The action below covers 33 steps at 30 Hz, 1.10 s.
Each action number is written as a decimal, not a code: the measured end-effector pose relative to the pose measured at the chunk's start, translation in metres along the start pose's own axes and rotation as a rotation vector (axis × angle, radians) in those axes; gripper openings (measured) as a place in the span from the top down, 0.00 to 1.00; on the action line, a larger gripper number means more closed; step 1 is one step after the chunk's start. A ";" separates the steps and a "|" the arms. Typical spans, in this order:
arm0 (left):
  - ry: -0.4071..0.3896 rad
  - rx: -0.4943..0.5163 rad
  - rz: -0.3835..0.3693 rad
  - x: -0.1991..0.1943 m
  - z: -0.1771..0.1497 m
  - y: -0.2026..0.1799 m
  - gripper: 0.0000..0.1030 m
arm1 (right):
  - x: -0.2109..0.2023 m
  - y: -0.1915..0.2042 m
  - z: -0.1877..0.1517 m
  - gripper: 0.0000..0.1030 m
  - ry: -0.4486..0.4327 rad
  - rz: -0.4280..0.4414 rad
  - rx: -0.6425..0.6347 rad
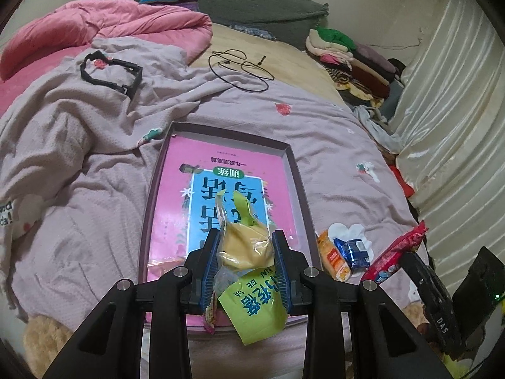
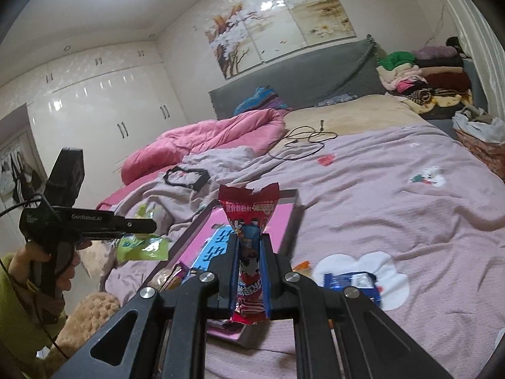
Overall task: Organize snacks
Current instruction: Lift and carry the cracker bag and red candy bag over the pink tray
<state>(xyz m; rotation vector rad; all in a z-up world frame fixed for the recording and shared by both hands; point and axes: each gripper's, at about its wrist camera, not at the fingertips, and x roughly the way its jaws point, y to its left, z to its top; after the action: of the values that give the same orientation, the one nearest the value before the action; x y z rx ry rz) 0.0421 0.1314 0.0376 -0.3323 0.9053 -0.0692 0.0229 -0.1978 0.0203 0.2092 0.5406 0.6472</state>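
Left gripper (image 1: 246, 265): pinching one snack packet between its blue pads, held above the near end of the tray.
Green snack packet (image 1: 252, 303): lime wrapper with blue lettering, a yellow cake-like piece showing through its clear part; its lower corner hangs below the jaws; print too warped to read.
Right gripper (image 2: 249, 271): pressed together on one red snack packet, held above the tray's near right corner.
Red snack packet (image 2: 249, 208): upright, its crimped top flaring above the fingers; its middle hidden between the pads; lettering hard to make out.
Tray (image 1: 300, 183): one shallow box with a dark rim, lying on the lilac bedspread; its near edge cut off behind the left gripper's arms.
Book (image 1: 195, 170): one pink cover with a blue panel lying flat inside the tray, partly covered by the held packet.
Small packet in tray (image 2: 170, 276): one, at the near left corner in the right wrist view, mostly hidden by the gripper arm; kind unclear.
Loose snacks on bedspread: two counted just right of the tray, an orange packet (image 1: 334, 259) and a blue packet (image 1: 352, 252), touching each other.
Bedspread (image 1: 331, 132): lilac, rumpled on the left.
Black frame (image 1: 110, 74): one, lying on the rumpled part, well apart from the tray.
Black cable (image 1: 240, 69): one loose coil farther up the bed.
Person: a hand (image 2: 38, 259) and a green sleeve at the left edge in the right wrist view, gripping the left gripper's handle; the rest cut off.
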 end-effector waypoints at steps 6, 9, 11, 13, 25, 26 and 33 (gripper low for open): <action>-0.009 0.041 0.029 0.001 -0.005 -0.001 0.67 | 0.008 0.017 -0.004 0.88 0.017 0.018 -0.033; 0.002 0.037 0.025 0.003 -0.008 0.002 0.67 | 0.011 0.022 -0.007 0.88 0.028 0.025 -0.041; 0.006 0.039 0.031 0.005 -0.009 0.004 0.67 | 0.013 0.026 -0.008 0.88 0.035 0.029 -0.050; 0.014 0.037 0.029 0.007 -0.011 0.005 0.67 | 0.015 0.029 -0.009 0.88 0.040 0.034 -0.057; 0.043 0.043 0.010 0.018 -0.021 0.009 0.67 | 0.029 0.039 -0.011 0.88 0.066 0.043 -0.080; 0.047 0.046 0.009 0.019 -0.022 0.008 0.67 | 0.030 0.040 -0.011 0.88 0.067 0.041 -0.082; 0.070 0.055 0.003 0.027 -0.026 0.008 0.67 | 0.036 0.042 -0.013 0.88 0.083 0.033 -0.090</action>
<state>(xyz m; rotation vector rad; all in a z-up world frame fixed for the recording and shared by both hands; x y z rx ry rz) 0.0384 0.1270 -0.0005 -0.2787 0.9710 -0.1035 0.0182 -0.1422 0.0095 0.1073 0.5873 0.7128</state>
